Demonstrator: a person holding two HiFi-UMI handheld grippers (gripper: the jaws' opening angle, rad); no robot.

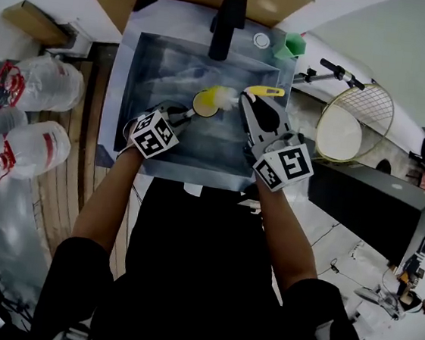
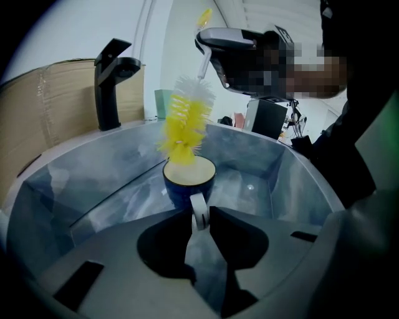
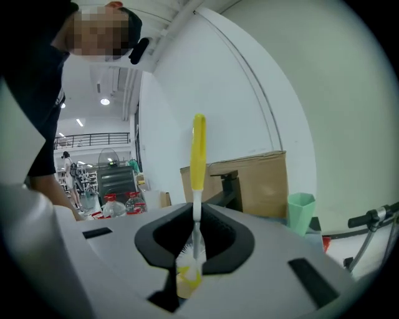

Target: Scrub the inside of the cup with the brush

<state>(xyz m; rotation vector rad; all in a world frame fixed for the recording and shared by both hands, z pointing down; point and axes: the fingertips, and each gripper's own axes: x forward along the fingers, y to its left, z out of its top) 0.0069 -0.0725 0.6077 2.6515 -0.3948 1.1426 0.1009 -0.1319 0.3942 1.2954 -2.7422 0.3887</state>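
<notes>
Steel sink (image 1: 155, 67) walls surround the blue cup (image 2: 187, 182), which is stood on the sink floor and gripped by its white handle in the left tongs (image 2: 199, 215). The bottle brush (image 2: 185, 121) is clamped by its stem in the right tongs (image 3: 196, 249), with the bristles just over the cup's mouth. Scrubbing is judged to be in hand; next, the bristles need to be lowered straight in and twisted while the cup is held steady.

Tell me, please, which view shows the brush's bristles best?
The left gripper view: the brush stands bristles-down at the cup's mouth, unobstructed. The head view shows only a small blur; the right gripper view shows mostly its handle, bristles half hidden.
</notes>
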